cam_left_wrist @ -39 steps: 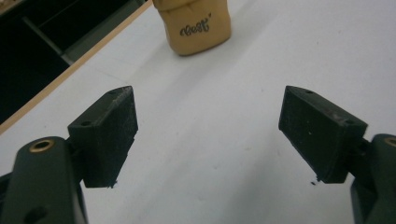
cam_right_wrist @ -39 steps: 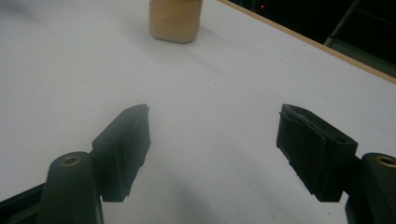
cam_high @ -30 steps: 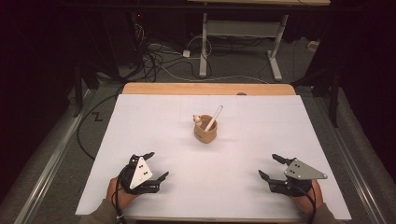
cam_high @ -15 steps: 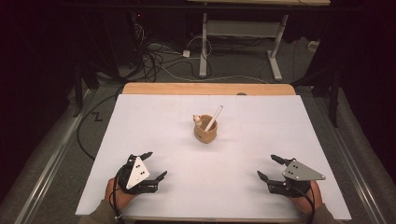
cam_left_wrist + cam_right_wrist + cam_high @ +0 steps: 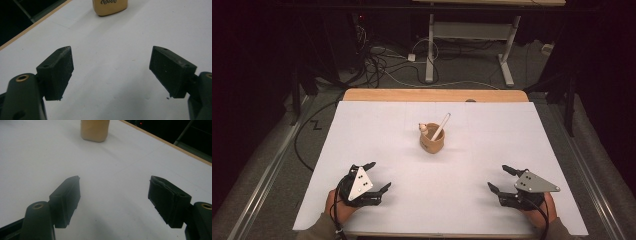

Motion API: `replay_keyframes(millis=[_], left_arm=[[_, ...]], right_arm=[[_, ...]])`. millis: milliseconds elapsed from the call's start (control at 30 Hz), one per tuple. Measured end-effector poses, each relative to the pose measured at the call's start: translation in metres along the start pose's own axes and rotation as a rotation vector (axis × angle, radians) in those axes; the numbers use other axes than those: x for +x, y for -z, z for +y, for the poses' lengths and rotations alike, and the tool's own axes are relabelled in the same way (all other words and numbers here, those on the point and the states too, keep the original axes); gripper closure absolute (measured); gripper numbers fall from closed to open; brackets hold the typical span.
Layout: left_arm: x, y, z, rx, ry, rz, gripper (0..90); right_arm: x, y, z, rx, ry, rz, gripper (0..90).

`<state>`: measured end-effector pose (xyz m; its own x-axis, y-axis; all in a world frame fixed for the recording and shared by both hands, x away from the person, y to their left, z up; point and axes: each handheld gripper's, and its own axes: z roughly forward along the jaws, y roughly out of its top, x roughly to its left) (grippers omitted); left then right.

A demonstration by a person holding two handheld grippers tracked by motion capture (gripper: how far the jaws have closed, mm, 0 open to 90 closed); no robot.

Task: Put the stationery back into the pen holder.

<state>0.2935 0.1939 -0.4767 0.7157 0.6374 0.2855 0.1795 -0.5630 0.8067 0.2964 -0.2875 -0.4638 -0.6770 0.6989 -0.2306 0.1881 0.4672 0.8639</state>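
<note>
Left gripper: the black two-jaw left gripper (image 5: 373, 176) with a grey three-cornered plate on top sits low at the near left of the white table cover (image 5: 377, 130); in the left gripper view its jaws stand wide apart with only bare cover between them (image 5: 110, 72), holding nothing.

Task thing: the small tan wooden cup (image 5: 432, 140) stands upright near the middle of the cover, well apart from both grippers; a pale slim stick (image 5: 441, 126) leans out of it toward the far right, and a small light knob-like piece (image 5: 424, 128) shows at its far-left rim, too small to identify.

Right gripper: the matching black right gripper (image 5: 503, 179) rests at the near right, jaws also spread wide and empty (image 5: 113, 200); the cup (image 5: 95, 130) lies ahead and to the left along its line.

Step in hand: judged as the start, both grippers ready and no reach begun.

Next move: likely one gripper must travel forward to the cup, staying open, coming in level with its wall or lining up on the stick, without knocking the cup over.
</note>
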Motion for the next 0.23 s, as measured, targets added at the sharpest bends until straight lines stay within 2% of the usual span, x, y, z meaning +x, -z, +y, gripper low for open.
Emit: replay_keyframes(millis=[133, 233], left_arm=[[-0.002, -0.0007, 0.0006, 0.009, -0.008, -0.002, 19.1], [-0.0022, -0.001, 0.001, 0.004, 0.0, -0.003, 19.0]], right_arm=[[-0.0003, 0.0013, -0.0007, -0.002, -0.005, -0.003, 26.3], [0.0004, 0.0011, -0.0002, -0.002, -0.003, -0.002, 26.3]])
